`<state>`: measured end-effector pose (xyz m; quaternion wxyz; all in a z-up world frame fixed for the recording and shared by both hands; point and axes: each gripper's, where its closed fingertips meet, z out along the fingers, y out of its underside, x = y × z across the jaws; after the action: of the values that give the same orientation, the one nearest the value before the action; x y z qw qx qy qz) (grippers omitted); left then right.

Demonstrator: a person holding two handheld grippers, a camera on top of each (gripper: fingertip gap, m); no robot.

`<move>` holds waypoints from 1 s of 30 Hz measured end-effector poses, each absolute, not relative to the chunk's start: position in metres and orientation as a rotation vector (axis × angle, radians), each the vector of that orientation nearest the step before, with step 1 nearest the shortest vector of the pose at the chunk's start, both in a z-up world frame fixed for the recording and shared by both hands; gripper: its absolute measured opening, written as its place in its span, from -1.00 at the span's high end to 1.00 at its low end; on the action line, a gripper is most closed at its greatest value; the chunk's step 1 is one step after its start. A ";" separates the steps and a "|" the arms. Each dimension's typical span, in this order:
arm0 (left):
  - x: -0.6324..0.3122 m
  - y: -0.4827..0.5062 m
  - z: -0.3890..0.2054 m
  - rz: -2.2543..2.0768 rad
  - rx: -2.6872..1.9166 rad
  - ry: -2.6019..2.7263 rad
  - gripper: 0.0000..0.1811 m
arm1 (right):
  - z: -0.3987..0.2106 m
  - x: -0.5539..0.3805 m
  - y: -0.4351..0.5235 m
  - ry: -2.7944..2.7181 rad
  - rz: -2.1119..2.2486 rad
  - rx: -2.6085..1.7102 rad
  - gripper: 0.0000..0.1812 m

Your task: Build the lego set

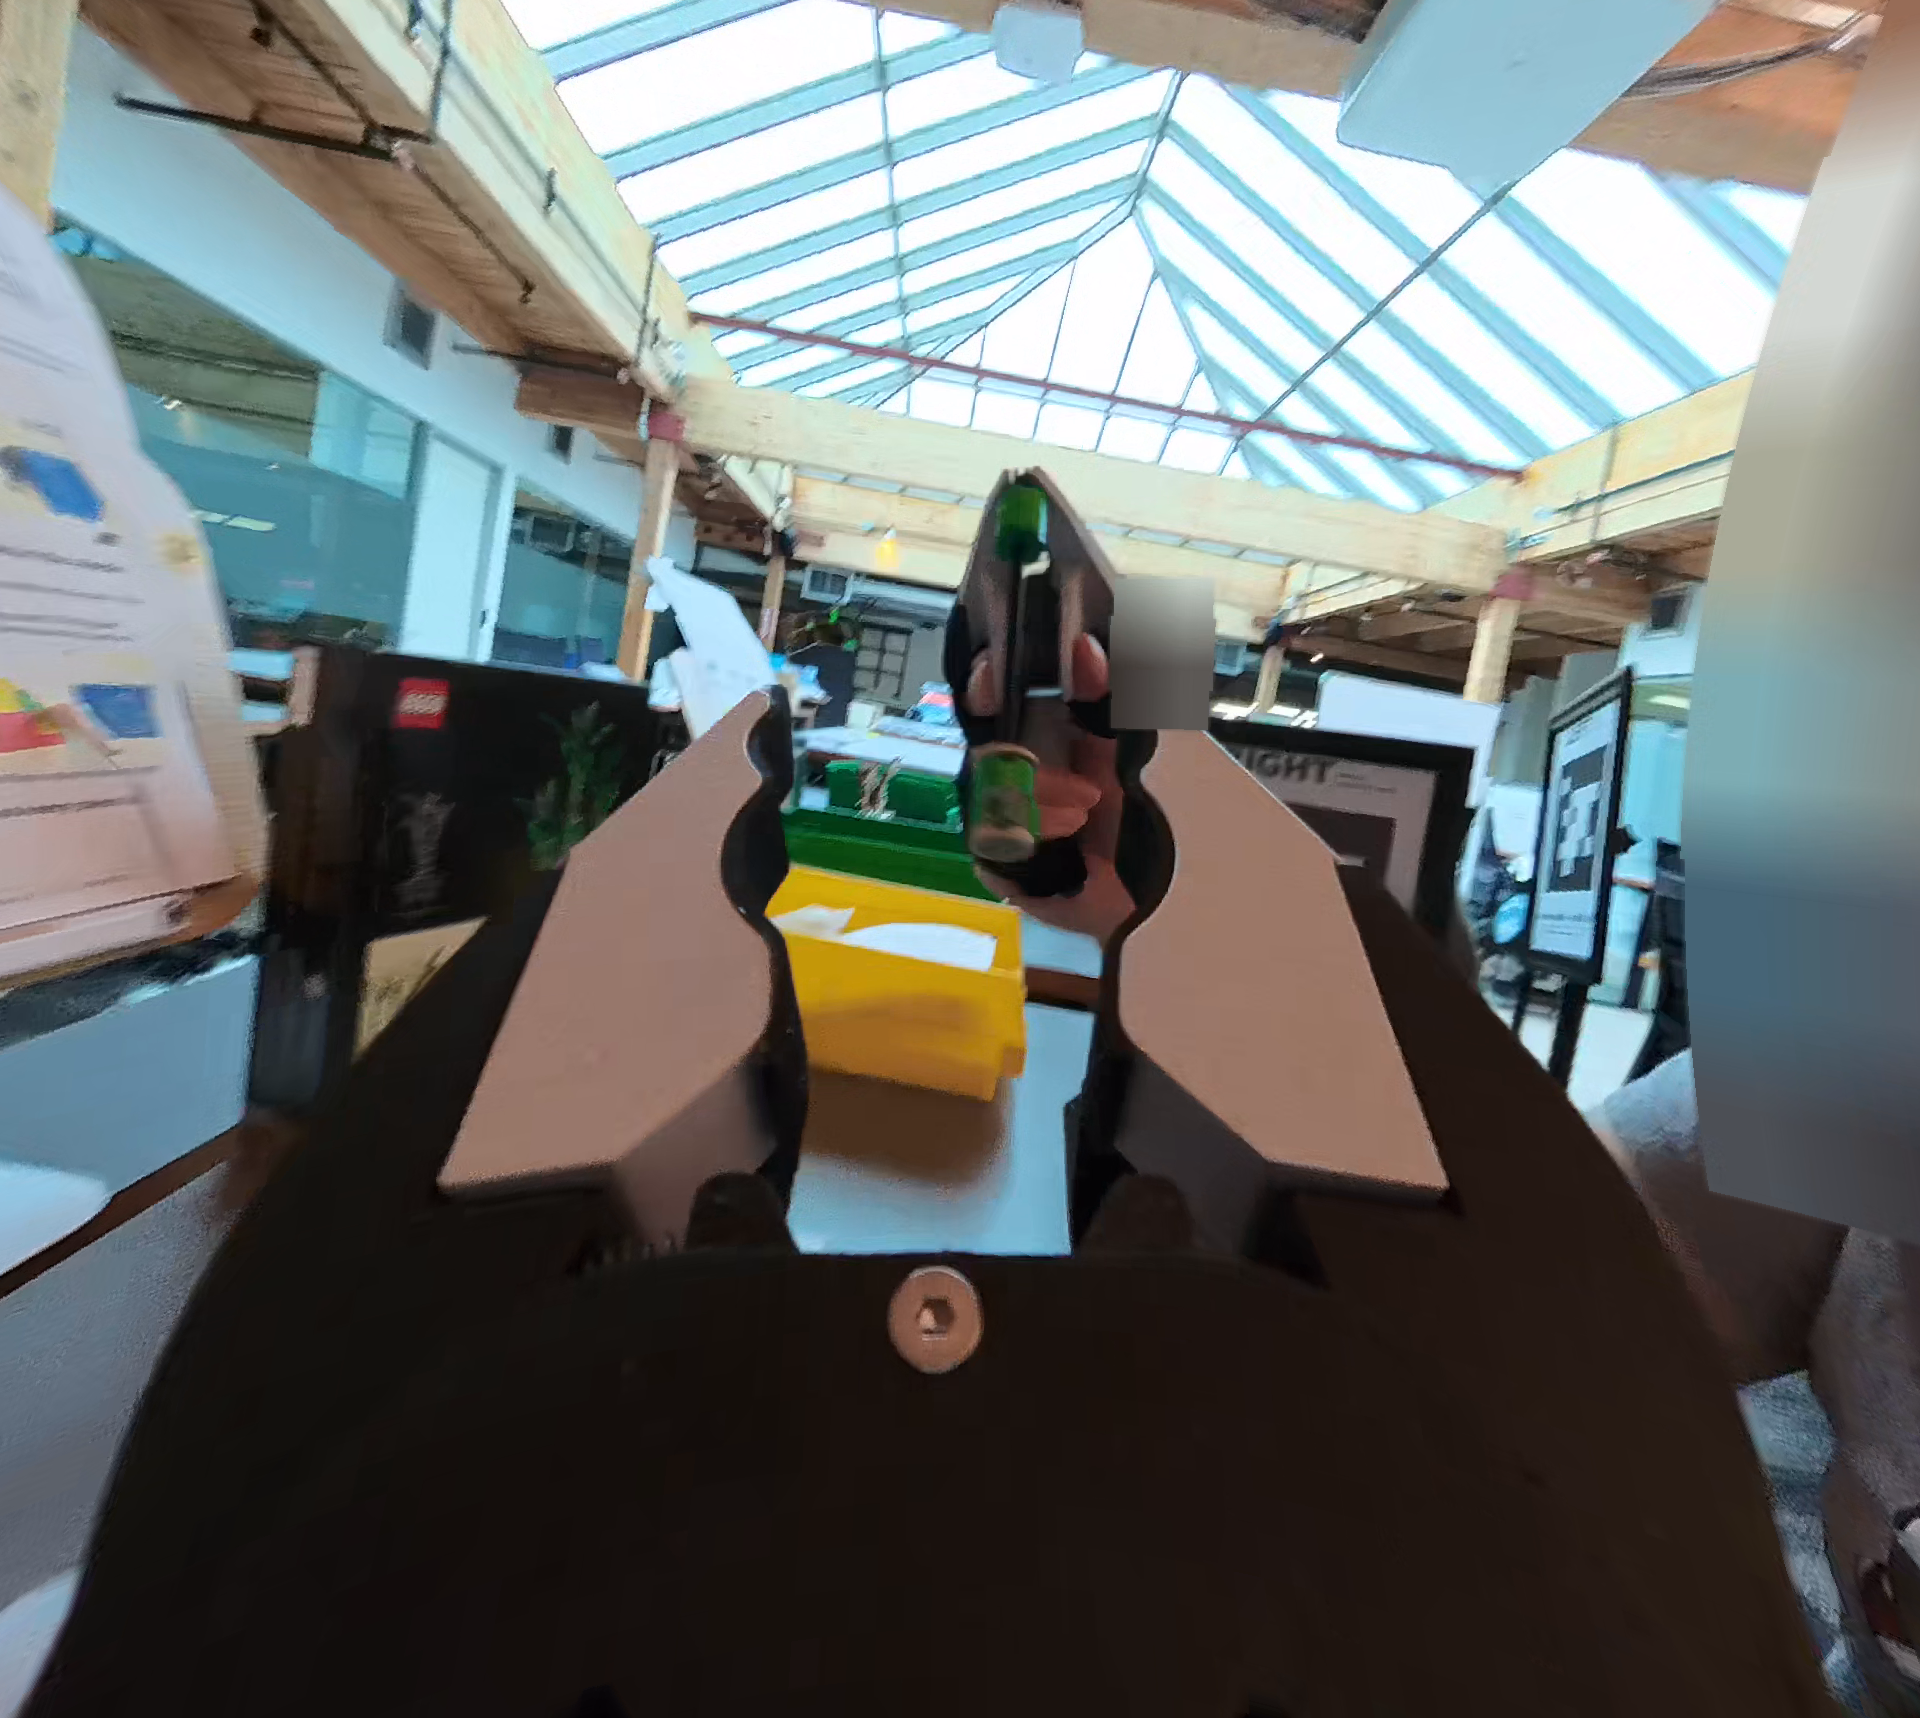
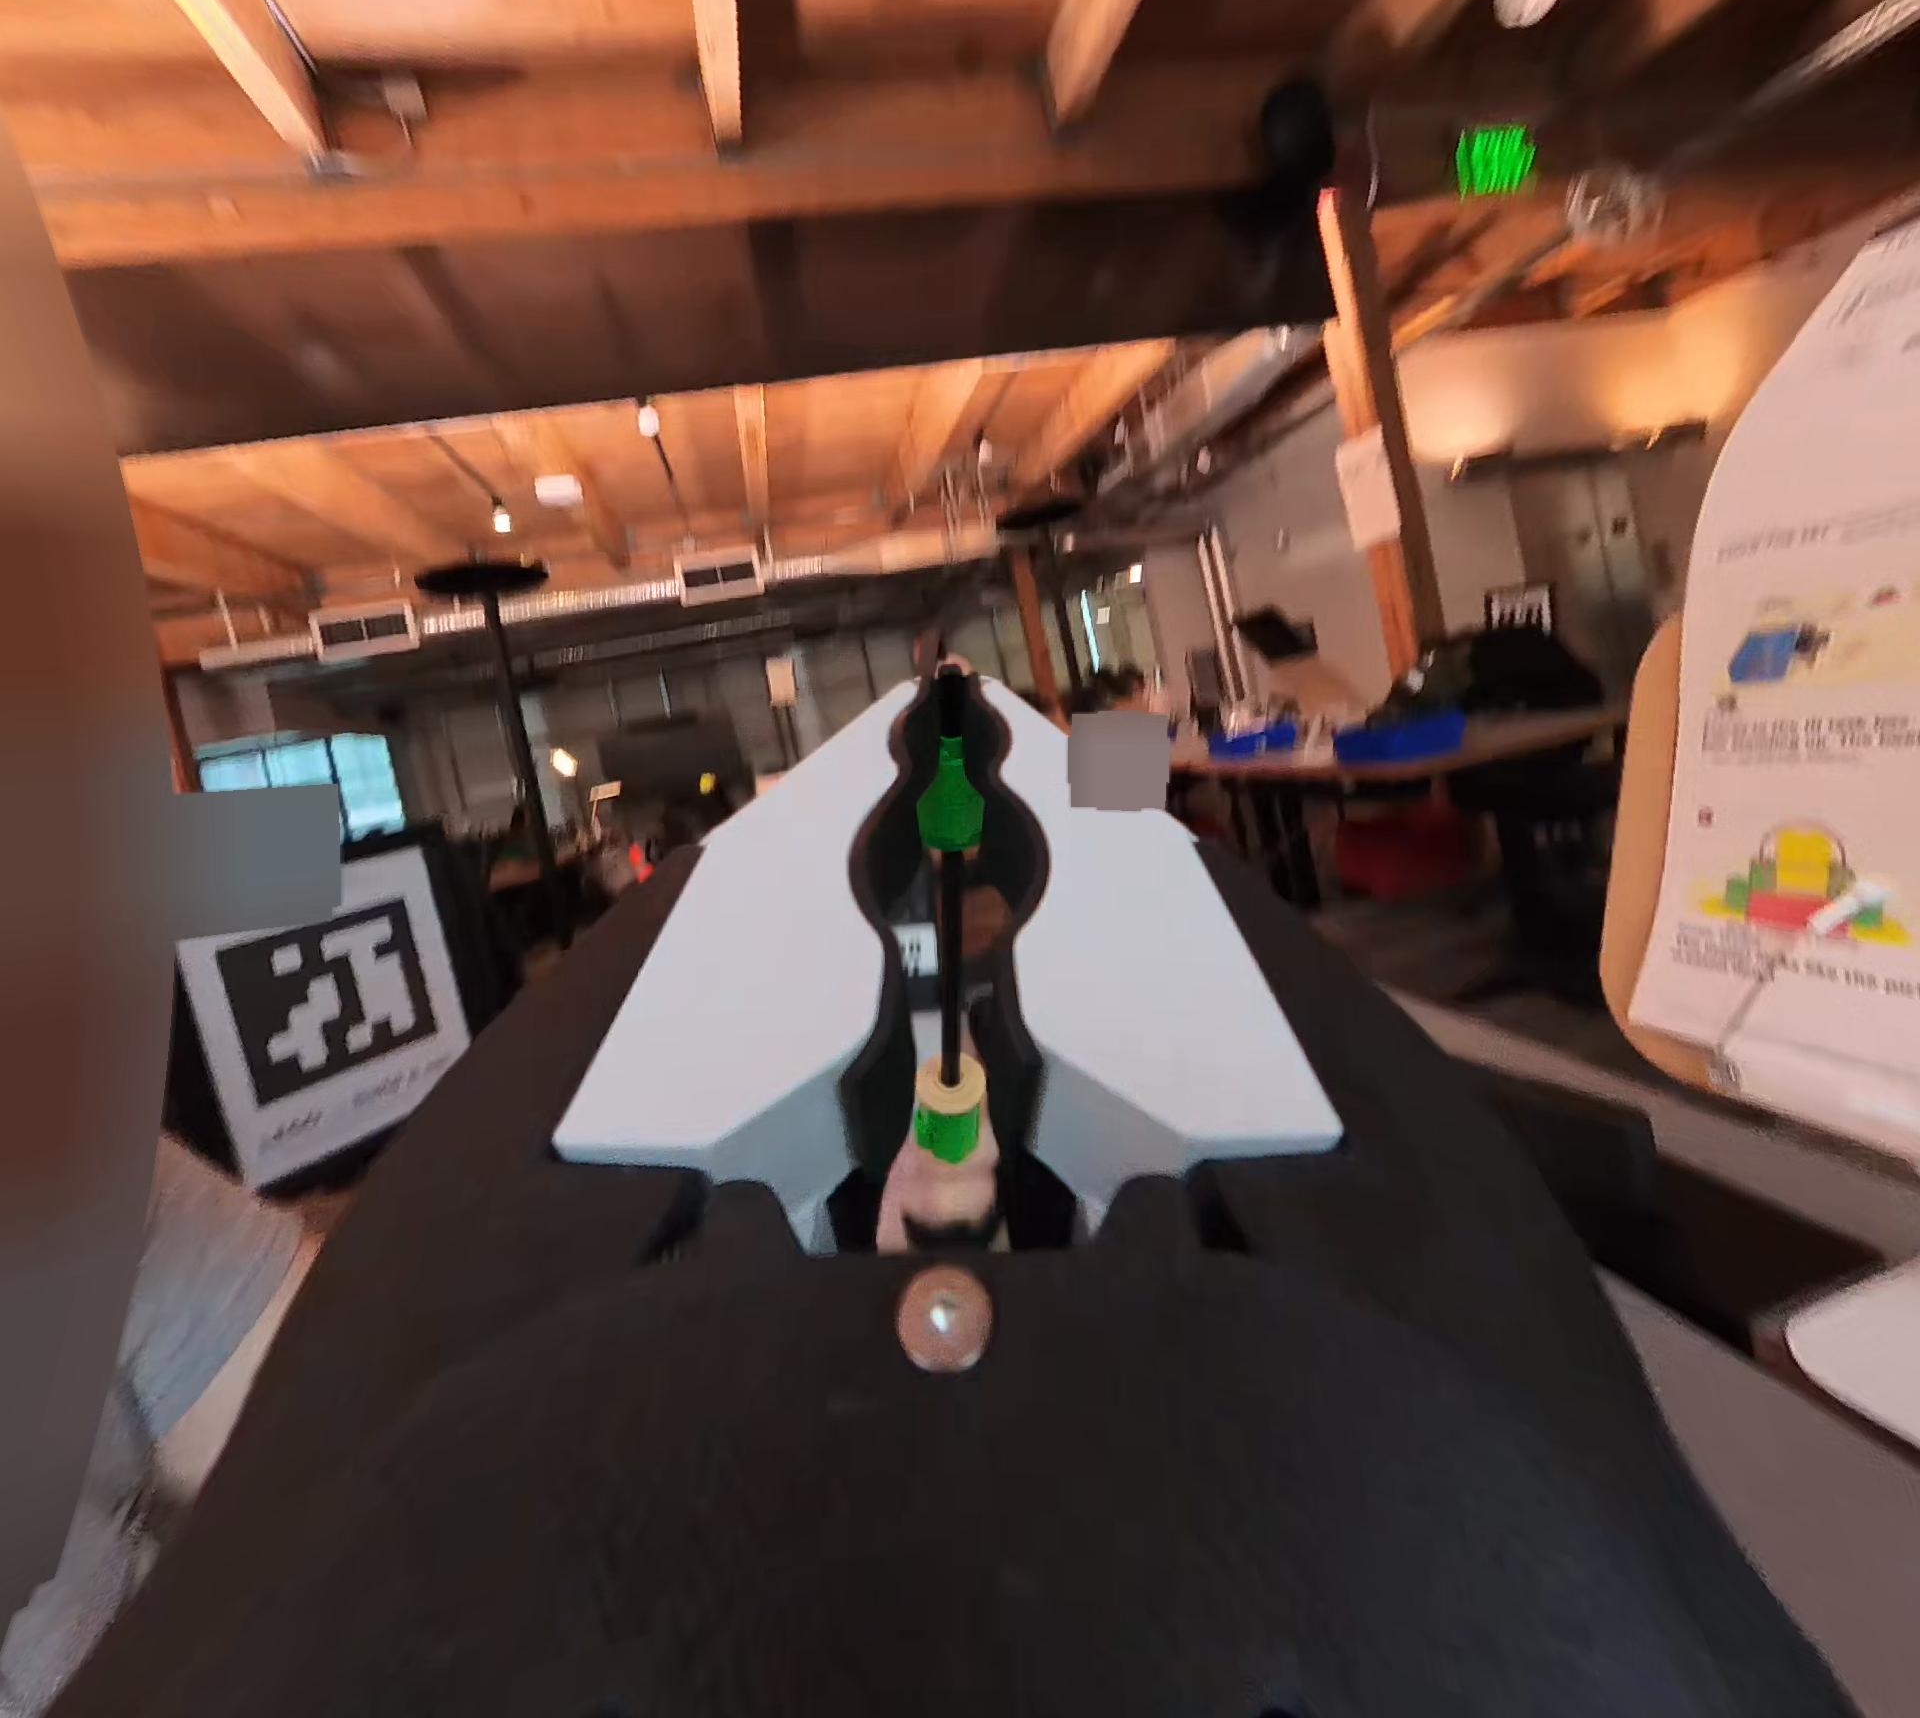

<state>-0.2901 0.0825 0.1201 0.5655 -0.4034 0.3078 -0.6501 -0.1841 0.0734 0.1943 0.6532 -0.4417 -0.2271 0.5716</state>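
Observation:
My right gripper [image 2: 951, 683] is shut on a thin black rod [image 2: 951, 962] that runs along its closed fingers. The rod carries a green cone-shaped piece [image 2: 948, 801] near the tips and a tan ring on a green cylinder [image 2: 948, 1112] near the base. In the left wrist view the right gripper [image 1: 1029, 619] is held by a hand, points upward, and shows the green cylinder [image 1: 1004, 801] at its lower end. My left gripper [image 1: 977, 723] is open and empty, with its fingers [image 1: 644, 920] spread wide, aimed at the right gripper from a short distance.
A yellow bin [image 1: 904, 982] with white paper inside and a green bin [image 1: 883, 827] stand on the white table [image 1: 925, 1180]. A dark set box [image 1: 457, 785] stands at the left. Instruction sheets [image 1: 94, 681] [image 2: 1808, 785] hang nearby. A black-and-white marker board [image 2: 332, 993] stands at the left. One gripper's finger ends stand about 12 centimetres off the other's.

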 end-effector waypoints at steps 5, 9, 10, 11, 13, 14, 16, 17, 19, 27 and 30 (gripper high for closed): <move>-0.277 0.083 0.093 -1.355 -1.116 0.920 0.50 | 0.166 -0.198 0.082 -0.642 1.276 -1.189 0.95; -0.254 0.075 0.085 -1.379 -1.146 0.949 0.48 | 0.155 -0.220 0.083 -0.705 1.286 -1.222 0.96; -0.249 0.073 0.082 -1.386 -1.153 0.966 0.48 | 0.151 -0.227 0.083 -0.720 1.287 -1.235 0.96; -0.244 0.071 0.077 -1.379 -1.167 0.992 0.48 | 0.148 -0.233 0.082 -0.740 1.284 -1.248 0.96; -0.237 0.071 0.067 -1.317 -1.203 1.045 0.48 | 0.143 -0.244 0.080 -0.781 1.282 -1.251 0.96; -0.235 0.071 0.062 -1.275 -1.220 1.072 0.49 | 0.141 -0.249 0.078 -0.801 1.284 -1.250 0.96; -0.233 0.071 0.055 -1.214 -1.236 1.118 0.55 | 0.138 -0.257 0.077 -0.825 1.285 -1.253 0.96; -0.233 0.071 0.053 -1.189 -1.241 1.133 0.57 | 0.136 -0.260 0.076 -0.838 1.279 -1.254 0.95; -0.233 0.073 0.051 -1.130 -1.238 1.153 0.64 | 0.131 -0.266 0.075 -0.878 1.253 -1.259 0.96; -0.235 0.071 0.044 -1.051 -1.214 1.222 0.87 | 0.123 -0.272 0.070 -0.982 1.101 -1.270 0.96; -0.233 0.071 0.034 -1.053 -1.251 1.257 0.79 | 0.130 -0.269 0.066 -0.978 1.102 -1.232 0.96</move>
<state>-0.2327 0.0710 0.0344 0.5138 -0.5203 0.5231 -0.4379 -0.2688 0.0658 0.1302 0.5733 -0.5254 -0.4174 0.4702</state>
